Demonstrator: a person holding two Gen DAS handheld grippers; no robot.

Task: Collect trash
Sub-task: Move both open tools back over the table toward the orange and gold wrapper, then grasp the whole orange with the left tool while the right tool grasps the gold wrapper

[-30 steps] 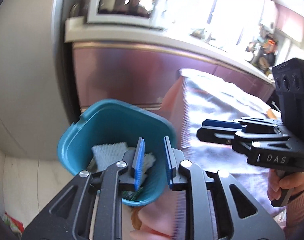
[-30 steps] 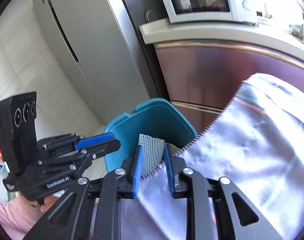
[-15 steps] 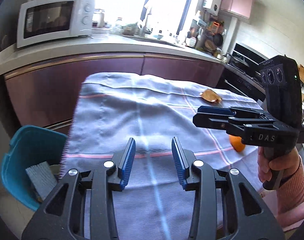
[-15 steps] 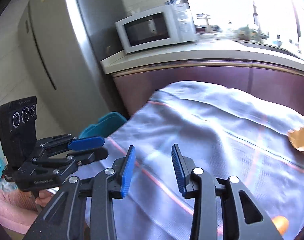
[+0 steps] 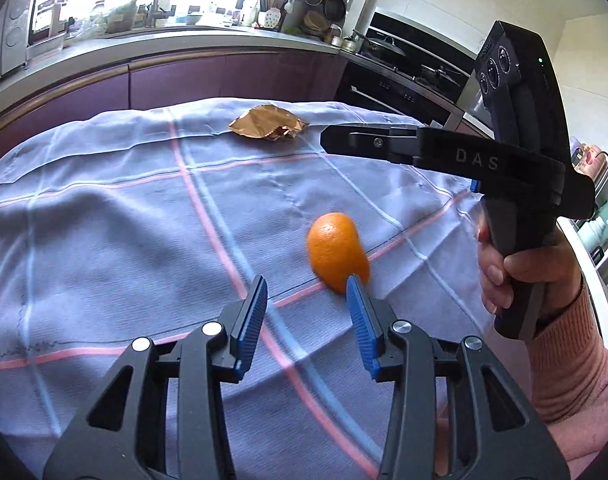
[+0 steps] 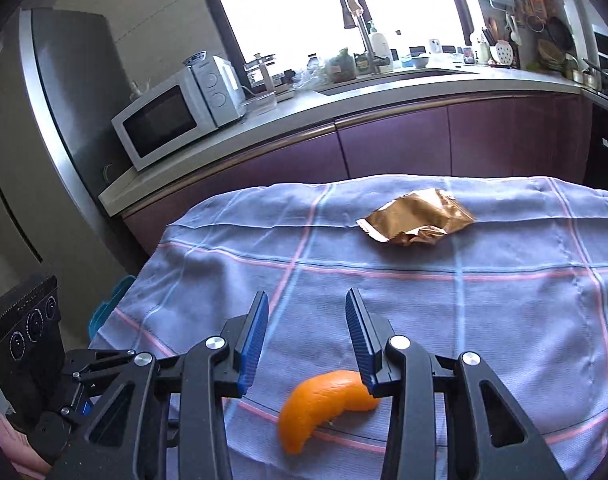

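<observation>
The curved orange peel (image 6: 324,408) lies under the right gripper (image 6: 306,330), whose right finger hides one tip of it; in the left wrist view the left gripper (image 5: 306,304) covers its near edge. Left of the right gripper, only a sliver of the teal plastic bin (image 6: 108,308) shows past the checked lilac tablecloth (image 6: 464,320). The small items beyond on the grey kitchen counter (image 6: 384,92) are too small to identify.

A curved orange peel (image 5: 338,251) lies skin side up on the near right part of the checked tablecloth (image 5: 104,220). A crumpled gold foil wrapper (image 5: 268,124), torn open, lies flat at the far side.
</observation>
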